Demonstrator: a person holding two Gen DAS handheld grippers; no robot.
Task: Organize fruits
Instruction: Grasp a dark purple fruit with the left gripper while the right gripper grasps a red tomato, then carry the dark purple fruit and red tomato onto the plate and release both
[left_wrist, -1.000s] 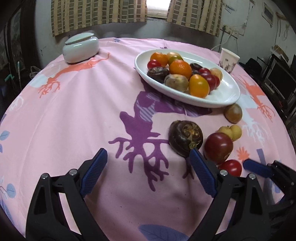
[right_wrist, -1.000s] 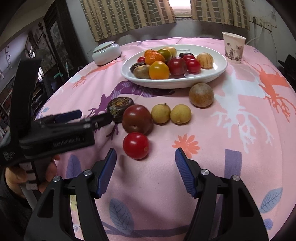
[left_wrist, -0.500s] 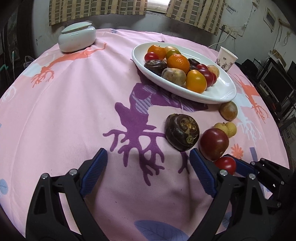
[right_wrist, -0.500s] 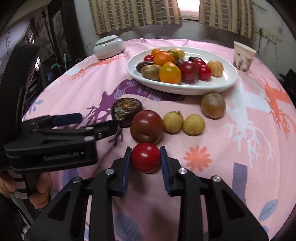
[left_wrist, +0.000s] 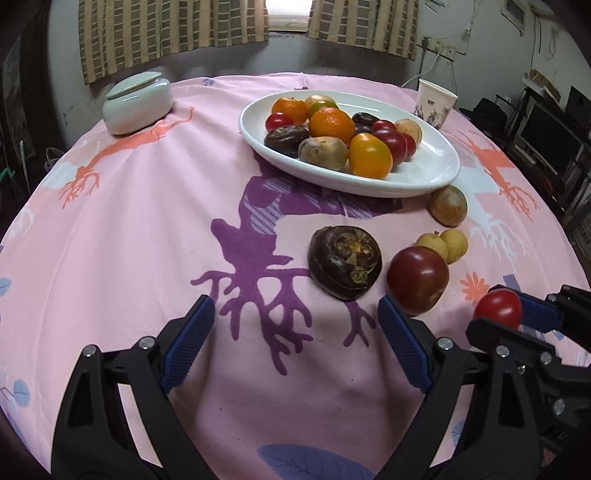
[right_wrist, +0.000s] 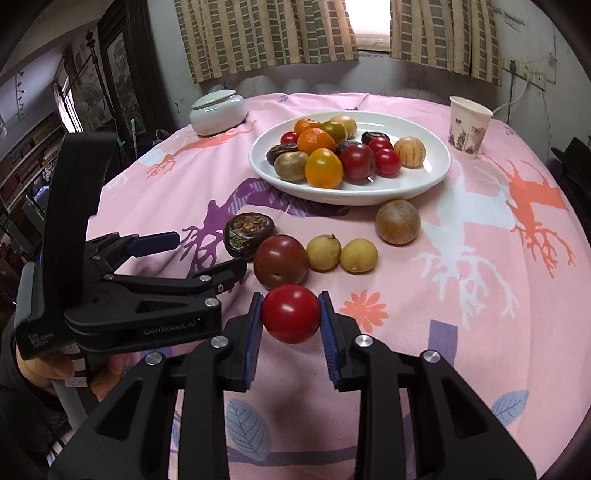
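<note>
A small red tomato (right_wrist: 291, 313) is pinched between the blue pads of my right gripper (right_wrist: 290, 314), which is shut on it just above the pink cloth; the tomato (left_wrist: 498, 308) also shows at the right of the left wrist view. My left gripper (left_wrist: 295, 325) stands open over the cloth, nothing between its fingers, just short of a dark wrinkled fruit (left_wrist: 344, 261). Beside that lie a dark red plum (right_wrist: 280, 260), two small yellow fruits (right_wrist: 341, 254) and a brown round fruit (right_wrist: 398, 222). The white oval plate (right_wrist: 424, 181) behind holds several fruits.
A paper cup (right_wrist: 468, 127) stands right of the plate. A white lidded jar (right_wrist: 217, 112) sits at the back left. The round table's edge falls off on all sides, with furniture and shelves beyond. A hand (right_wrist: 55, 369) holds the left gripper's handle.
My right gripper closed on the red tomato and lifted it slightly off the cloth. The left gripper stayed open in about the same place.
</note>
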